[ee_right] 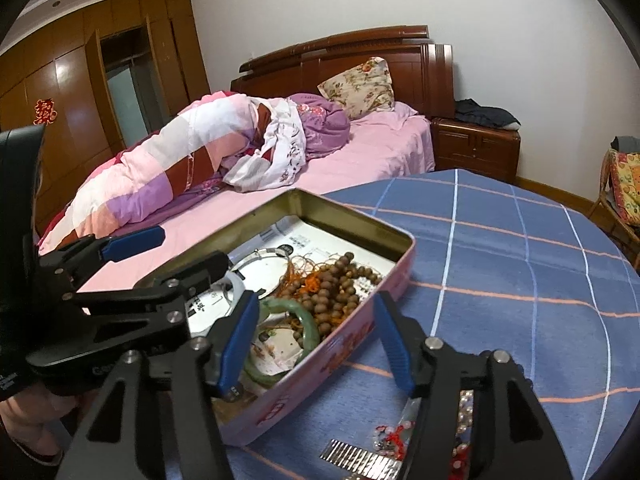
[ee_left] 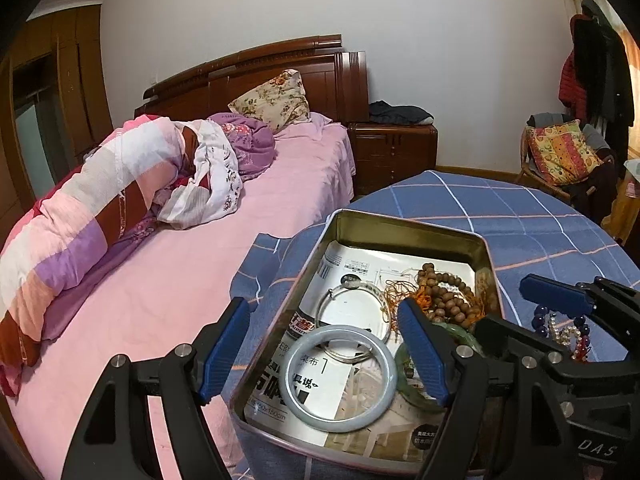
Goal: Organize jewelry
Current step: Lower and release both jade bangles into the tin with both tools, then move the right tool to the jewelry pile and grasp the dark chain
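Note:
An open metal tin (ee_left: 486, 256) (ee_right: 352, 340) lined with printed paper stands on the blue checked table. In it lie a pale jade bangle (ee_left: 338, 380), a thin silver bangle (ee_left: 354, 312), a green jade bangle (ee_right: 308, 320) (ee_left: 404, 380) and brown wooden beads (ee_left: 444, 292) (ee_right: 332, 284) with orange cord. My left gripper (ee_left: 324, 352) is open and empty above the tin's near left part. My right gripper (ee_right: 316, 340) is open and empty over the tin's right wall; it also shows in the left wrist view (ee_left: 508, 316). Loose jewelry lies beside the tin: dark blue beads and pearls (ee_left: 560, 328), a metal watch band (ee_right: 360, 460), red cord pieces (ee_right: 390, 438).
The blue checked tablecloth (ee_right: 520, 280) covers a round table. A bed (ee_left: 160, 280) with pink sheet and rolled quilt stands to the left. A wooden nightstand (ee_left: 392, 148) and a chair with a cushion (ee_left: 560, 156) stand beyond the table.

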The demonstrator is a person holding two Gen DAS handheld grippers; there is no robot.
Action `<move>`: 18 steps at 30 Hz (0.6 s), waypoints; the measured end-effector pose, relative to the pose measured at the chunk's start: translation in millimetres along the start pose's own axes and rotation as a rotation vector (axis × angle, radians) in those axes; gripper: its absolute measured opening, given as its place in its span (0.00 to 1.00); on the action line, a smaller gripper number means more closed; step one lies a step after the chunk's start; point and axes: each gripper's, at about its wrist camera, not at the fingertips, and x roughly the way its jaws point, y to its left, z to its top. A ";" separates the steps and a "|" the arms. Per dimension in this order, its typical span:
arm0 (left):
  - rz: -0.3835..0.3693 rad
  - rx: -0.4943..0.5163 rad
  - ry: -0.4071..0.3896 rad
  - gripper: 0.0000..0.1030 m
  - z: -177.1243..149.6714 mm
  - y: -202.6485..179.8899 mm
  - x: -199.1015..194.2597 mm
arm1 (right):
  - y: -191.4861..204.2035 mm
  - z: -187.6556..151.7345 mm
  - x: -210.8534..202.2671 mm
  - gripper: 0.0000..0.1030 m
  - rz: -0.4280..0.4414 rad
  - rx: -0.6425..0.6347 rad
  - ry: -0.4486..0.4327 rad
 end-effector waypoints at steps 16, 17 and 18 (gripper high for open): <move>-0.043 -0.033 -0.022 0.86 -7.1 -16.5 -19.0 | -94.2 -44.7 -67.4 0.67 -0.222 0.144 0.089; -0.056 -0.031 -0.014 0.86 -8.2 -20.5 -19.3 | -98.3 -50.2 -71.1 0.67 -0.233 0.153 0.100; -0.073 -0.027 -0.011 0.86 -9.4 -24.1 -20.0 | -100.1 -53.9 -74.1 0.67 -0.239 0.160 0.107</move>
